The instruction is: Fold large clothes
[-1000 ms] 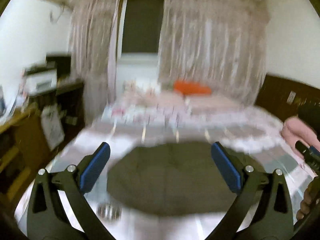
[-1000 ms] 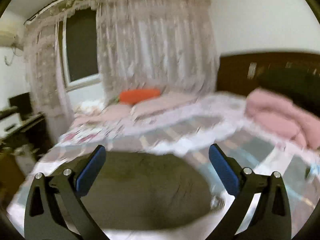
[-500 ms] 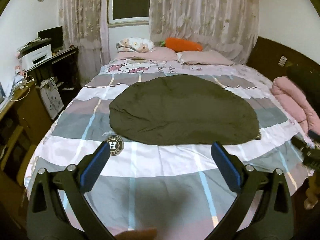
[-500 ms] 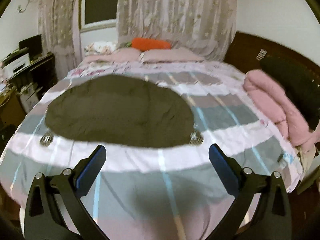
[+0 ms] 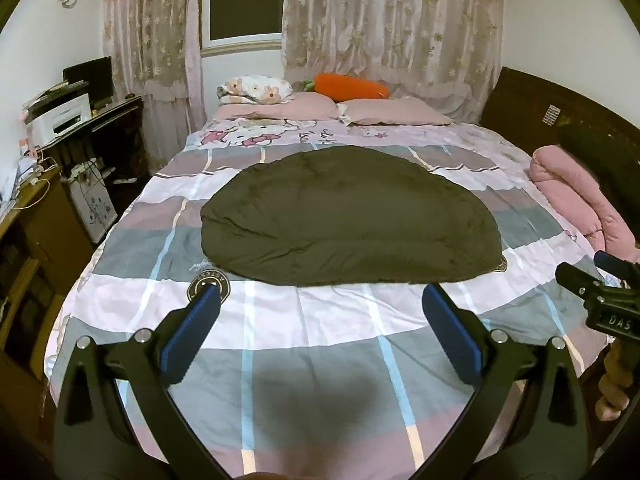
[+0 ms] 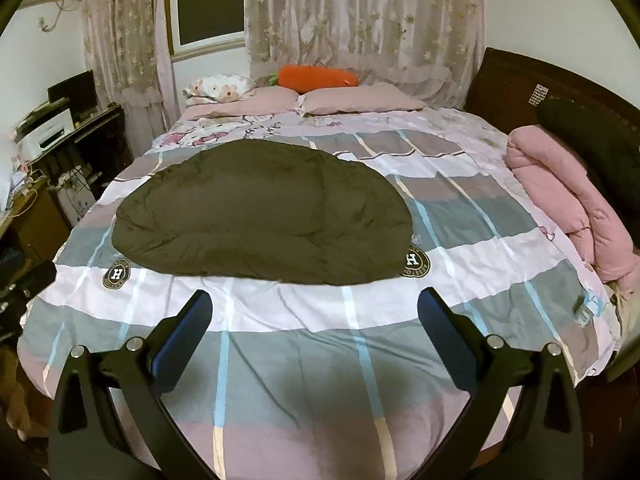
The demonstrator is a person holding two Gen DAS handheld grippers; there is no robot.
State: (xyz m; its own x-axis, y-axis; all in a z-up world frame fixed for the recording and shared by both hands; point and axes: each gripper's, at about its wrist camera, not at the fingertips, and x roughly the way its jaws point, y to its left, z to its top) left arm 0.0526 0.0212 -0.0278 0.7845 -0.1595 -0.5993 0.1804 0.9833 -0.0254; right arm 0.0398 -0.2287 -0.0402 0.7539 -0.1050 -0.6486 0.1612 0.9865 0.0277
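Observation:
A large dark olive garment lies spread flat across the middle of the bed, its near edge straight. My left gripper hovers open above the near part of the bed, short of the garment's near edge, with nothing between its blue pads. My right gripper is also open and empty, at a like distance from the garment. The right gripper's tip shows at the right edge of the left wrist view, held by a hand.
The bed has a checked pink, grey and white cover. Pillows and an orange carrot cushion lie at the far end. A folded pink quilt lies along the right side. A dark desk with a printer stands left.
Both cameras have tilted down and settled: the blur is gone and the garment and the bed's near part now fill the views. Both grippers stay open.

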